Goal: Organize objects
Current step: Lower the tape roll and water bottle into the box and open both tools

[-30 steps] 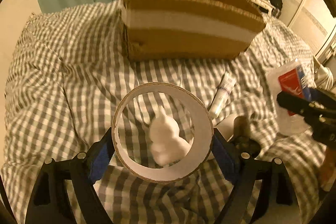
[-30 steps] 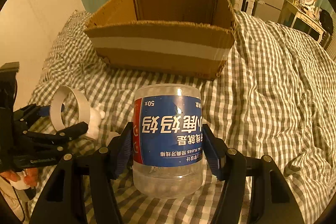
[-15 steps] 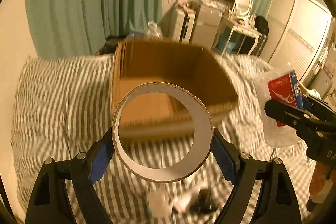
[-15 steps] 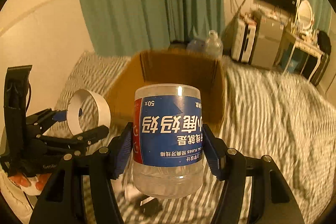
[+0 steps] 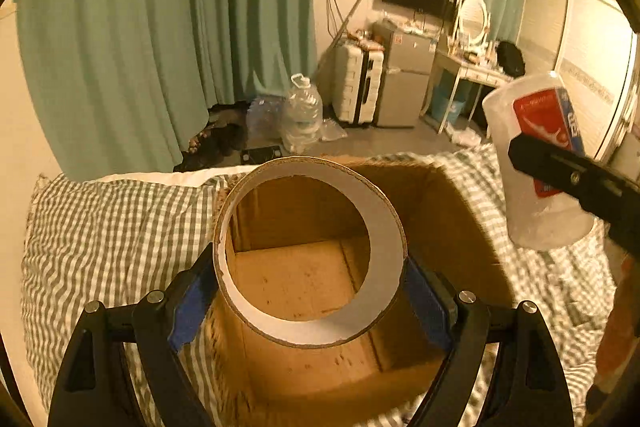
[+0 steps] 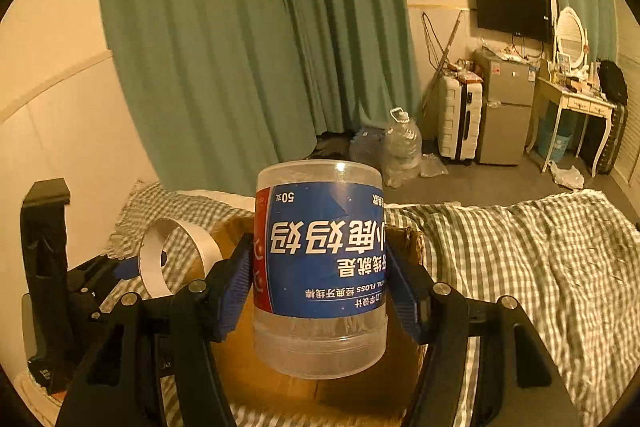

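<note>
My left gripper is shut on a white cardboard tape ring and holds it above the open cardboard box; the box's brown floor shows through the ring. My right gripper is shut on a clear plastic floss jar with a blue and red label, held upside down over the same box. The jar also shows in the left wrist view at the right. The ring shows in the right wrist view at the left.
The box sits on a bed with a grey checked cover. Beyond the bed are green curtains, a large water bottle, a white suitcase, a small fridge and a desk.
Both grippers have risen and moved forward from the bed surface to above the box. The small white figure and tube on the cover have dropped out of view.
</note>
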Tool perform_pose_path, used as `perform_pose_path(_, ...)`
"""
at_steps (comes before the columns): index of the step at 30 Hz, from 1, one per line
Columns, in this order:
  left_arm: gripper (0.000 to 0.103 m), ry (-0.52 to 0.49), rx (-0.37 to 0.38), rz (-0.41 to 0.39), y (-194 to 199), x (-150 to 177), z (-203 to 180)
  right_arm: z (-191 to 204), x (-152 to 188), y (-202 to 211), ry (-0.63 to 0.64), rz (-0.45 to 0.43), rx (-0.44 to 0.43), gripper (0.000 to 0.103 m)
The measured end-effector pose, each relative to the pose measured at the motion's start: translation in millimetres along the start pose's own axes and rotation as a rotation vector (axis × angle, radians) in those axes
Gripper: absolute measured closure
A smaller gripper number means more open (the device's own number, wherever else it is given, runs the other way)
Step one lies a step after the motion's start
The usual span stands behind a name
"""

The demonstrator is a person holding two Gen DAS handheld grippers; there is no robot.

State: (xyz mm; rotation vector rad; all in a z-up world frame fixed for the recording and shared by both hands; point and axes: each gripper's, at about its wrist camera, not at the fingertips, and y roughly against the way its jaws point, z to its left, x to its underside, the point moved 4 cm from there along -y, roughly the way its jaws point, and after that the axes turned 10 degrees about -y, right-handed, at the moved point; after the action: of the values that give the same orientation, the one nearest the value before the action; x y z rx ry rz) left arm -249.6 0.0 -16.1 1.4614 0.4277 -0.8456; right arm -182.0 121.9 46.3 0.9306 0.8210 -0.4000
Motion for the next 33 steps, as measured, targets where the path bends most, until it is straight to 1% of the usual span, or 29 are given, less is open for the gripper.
perform_pose_path(2, 0.015, -0.015, -0.008, 0.028, -26.0, -0.2, -2.3, -7.9, 4.0, -27.5, 0.003, 0.023, 0.013, 0.042)
perform_pose_path(5, 0.015, -0.043, -0.016, 0.053, -54.0, 0.4, -9.1, -21.2, 13.5, -64.8, -0.014, 0.086, -0.010, 0.042)
perform_pose_path(6, 0.015, -0.050, -0.018, 0.062, -61.1, 0.7, -10.8, -25.2, 17.7, -78.7, -0.014, 0.112, -0.008, 0.042)
perform_pose_path(9, 0.015, -0.062, -0.022, 0.100, -76.9, 4.4, -16.3, -34.0, 29.1, -102.4, -0.005, 0.150, 0.000, 0.041)
perform_pose_path(12, 0.014, -0.077, -0.019, 0.112, -82.9, 6.7, -23.1, -39.2, 36.7, -111.2, -0.007, 0.166, -0.014, 0.041)
perform_pose_path(14, 0.013, -0.088, -0.032, 0.110, -85.6, 8.3, -25.8, -41.2, 37.6, -113.9, -0.007, 0.172, -0.022, 0.041)
perform_pose_path(15, 0.007, -0.095, -0.035, 0.115, -87.8, 7.5, -27.0, -40.6, 38.2, -113.7, -0.006, 0.175, -0.028, 0.041)
perform_pose_path(16, 0.003, -0.107, -0.037, 0.125, -88.4, 8.8, -29.5, -39.1, 38.2, -111.2, -0.004, 0.175, -0.034, 0.040)
perform_pose_path(17, 0.003, -0.111, -0.046, 0.125, -87.8, 9.5, -30.5, -39.8, 35.4, -110.2, -0.003, 0.168, -0.036, 0.032)
perform_pose_path(19, 0.003, -0.113, -0.068, 0.120, -84.0, 11.1, -32.0, -37.8, 28.4, -96.2, -0.004, 0.135, -0.029, 0.023)
perform_pose_path(21, 0.003, -0.100, -0.070, 0.112, -77.0, 10.5, -30.1, -35.1, 22.3, -83.3, -0.007, 0.112, -0.026, 0.023)
perform_pose_path(24, 0.003, -0.049, -0.060, 0.101, -51.0, 7.6, -24.3, -34.8, 13.4, -53.3, -0.019, 0.088, -0.026, 0.023)
perform_pose_path(27, 0.003, -0.010, -0.044, 0.051, -7.7, -2.6, -21.7, -30.6, 2.8, -9.4, -0.010, 0.057, -0.007, 0.023)
perform_pose_path(28, 0.003, -0.004, -0.044, 0.032, 6.4, -6.8, -22.5, -29.5, -2.1, -0.6, -0.004, 0.050, -0.004, 0.022)
perform_pose_path(31, 0.003, 0.001, -0.046, -0.018, 51.0, -18.9, -25.4, -15.6, -5.9, 44.1, 0.027, 0.015, 0.005, 0.021)
perform_pose_path(33, 0.002, -0.001, -0.051, -0.047, 82.9, -23.5, -28.4, -3.9, -4.5, 79.5, 0.033, -0.013, -0.007, 0.019)
